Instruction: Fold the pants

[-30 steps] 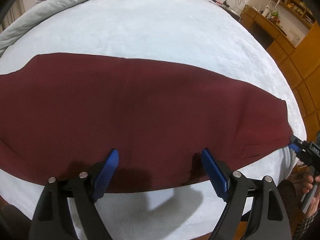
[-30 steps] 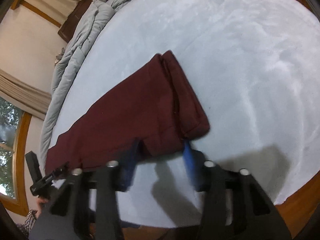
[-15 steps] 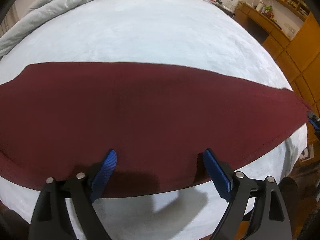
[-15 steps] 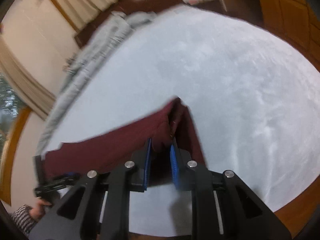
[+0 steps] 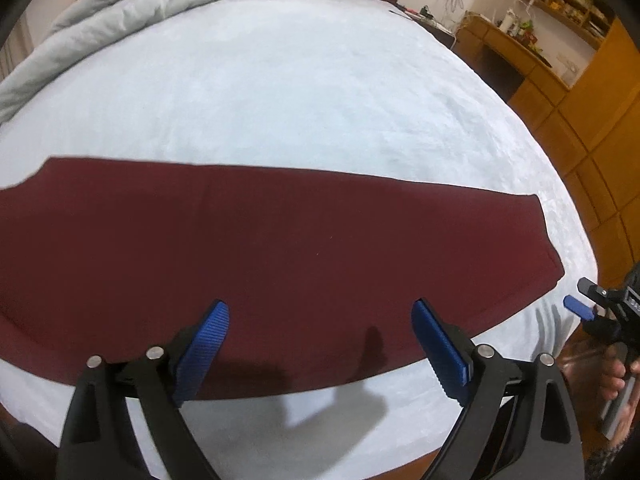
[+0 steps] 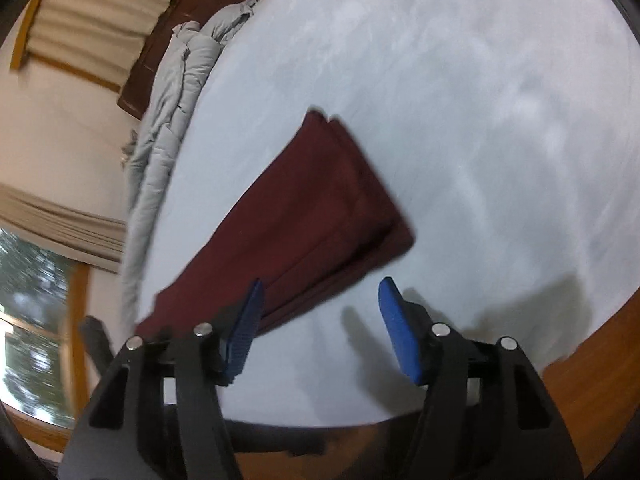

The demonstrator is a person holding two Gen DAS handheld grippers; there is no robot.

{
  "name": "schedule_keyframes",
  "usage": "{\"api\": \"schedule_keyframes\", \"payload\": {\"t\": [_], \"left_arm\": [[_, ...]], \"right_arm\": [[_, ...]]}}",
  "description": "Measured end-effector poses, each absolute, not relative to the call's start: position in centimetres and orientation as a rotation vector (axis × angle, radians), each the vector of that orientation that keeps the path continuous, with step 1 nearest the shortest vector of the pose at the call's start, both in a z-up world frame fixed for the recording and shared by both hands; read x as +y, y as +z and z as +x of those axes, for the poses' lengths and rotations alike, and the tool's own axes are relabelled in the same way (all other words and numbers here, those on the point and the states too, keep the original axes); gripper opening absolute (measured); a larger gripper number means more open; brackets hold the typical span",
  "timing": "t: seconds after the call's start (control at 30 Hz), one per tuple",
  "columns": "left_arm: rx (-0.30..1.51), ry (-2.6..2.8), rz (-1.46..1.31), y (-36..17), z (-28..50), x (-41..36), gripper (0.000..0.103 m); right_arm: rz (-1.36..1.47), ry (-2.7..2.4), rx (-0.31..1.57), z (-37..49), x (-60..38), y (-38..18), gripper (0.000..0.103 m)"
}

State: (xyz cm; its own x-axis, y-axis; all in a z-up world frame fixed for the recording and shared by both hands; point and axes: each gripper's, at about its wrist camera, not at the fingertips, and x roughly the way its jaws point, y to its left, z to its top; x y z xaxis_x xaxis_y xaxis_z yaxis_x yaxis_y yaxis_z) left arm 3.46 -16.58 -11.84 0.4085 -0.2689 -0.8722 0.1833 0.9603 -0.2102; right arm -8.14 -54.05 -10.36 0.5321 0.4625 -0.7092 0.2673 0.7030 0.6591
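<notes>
The maroon pants [image 5: 280, 248] lie flat as one long folded band across the near half of my pale blue bed cover [image 5: 300, 92], running left to right in the left wrist view; in the right wrist view the same pants [image 6: 312, 216] recede diagonally from their squared end. My left gripper [image 5: 320, 344] hovers above the near edge of the cloth, its blue fingers [image 5: 206, 340] spread wide, having just opened a little further, with nothing pinched between them. My right gripper [image 6: 320, 328] sits just off the end of the pants, its jaws having just opened; the pads stand apart and clear of the fabric. A rumpled grey duvet [image 5: 160, 4] is bunched along the far side of the bed, and wooden cabinets [image 5: 580, 120] stand beyond.
</notes>
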Motion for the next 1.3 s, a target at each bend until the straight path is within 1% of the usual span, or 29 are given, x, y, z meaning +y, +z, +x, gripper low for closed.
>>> {"api": "schedule_keyframes", "payload": {"t": [0.17,0.37,0.4,0.43,0.47,0.53,0.63,0.73,0.8,0.9,1.0,1.1,1.13,1.17,1.23,1.3], "left_arm": [[1.134,-0.261,-0.083,-12.9,3.2,-16.4,0.093],[1.160,-0.227,-0.099,-14.1,3.5,-15.2,0.093],[1.166,-0.225,-0.104,-14.4,3.5,-15.1,0.093],[1.175,-0.222,-0.108,-14.6,3.6,-15.1,0.093],[1.186,-0.219,-0.114,-15.0,3.7,-15.0,0.093],[1.178,-0.216,-0.115,-15.1,3.6,-15.0,0.093],[1.174,-0.214,-0.104,-15.0,3.5,-15.2,0.093],[1.150,-0.219,-0.144,-13.9,3.4,-15.0,0.093],[1.090,-0.228,-0.170,-12.3,3.2,-14.9,0.093],[1.030,-0.237,-0.163,-10.8,2.8,-15.0,0.093],[1.058,-0.234,-0.136,-12.0,3.0,-15.1,0.093],[1.174,-0.223,-0.145,-15.9,3.7,-14.7,0.093],[1.163,-0.227,-0.132,-16.2,3.7,-14.7,0.094],[1.142,-0.241,-0.108,-16.3,3.5,-15.0,0.097],[1.142,-0.241,-0.076,-16.2,3.4,-15.4,0.098],[1.143,-0.243,-0.092,-15.8,3.4,-15.1,0.097]], "right_arm": [[0.948,0.134,1.074,-6.7,-53.0,-13.4,0.063],[1.008,0.106,1.006,-3.8,-53.6,-13.7,0.062],[1.012,0.097,1.013,-3.2,-53.6,-13.9,0.056],[1.002,0.090,1.017,-2.8,-53.5,-14.0,0.040],[0.971,0.085,1.018,-2.4,-53.3,-13.8,0.030],[0.936,0.105,0.989,-2.1,-52.9,-13.0,0.021],[0.894,0.134,0.944,-1.7,-52.5,-10.5,0.017],[0.888,0.199,0.857,-1.7,-53.1,-6.5,0.015],[0.895,0.218,0.793,-2.0,-53.9,-4.1,0.015],[0.897,0.161,0.742,-2.6,-55.7,-3.0,0.015],[0.899,0.020,0.753,-3.1,-58.1,-4.8,0.015],[0.887,-0.062,0.902,-1.8,-58.2,-9.1,0.016],[0.857,-0.106,0.938,-1.7,-58.1,-10.2,0.016],[0.844,-0.130,0.950,-1.9,-58.3,-10.7,0.016],[0.889,-0.129,0.929,-2.3,-58.5,-10.9,0.016],[0.857,-0.121,0.911,-2.2,-58.0,-9.7,0.016]]}}
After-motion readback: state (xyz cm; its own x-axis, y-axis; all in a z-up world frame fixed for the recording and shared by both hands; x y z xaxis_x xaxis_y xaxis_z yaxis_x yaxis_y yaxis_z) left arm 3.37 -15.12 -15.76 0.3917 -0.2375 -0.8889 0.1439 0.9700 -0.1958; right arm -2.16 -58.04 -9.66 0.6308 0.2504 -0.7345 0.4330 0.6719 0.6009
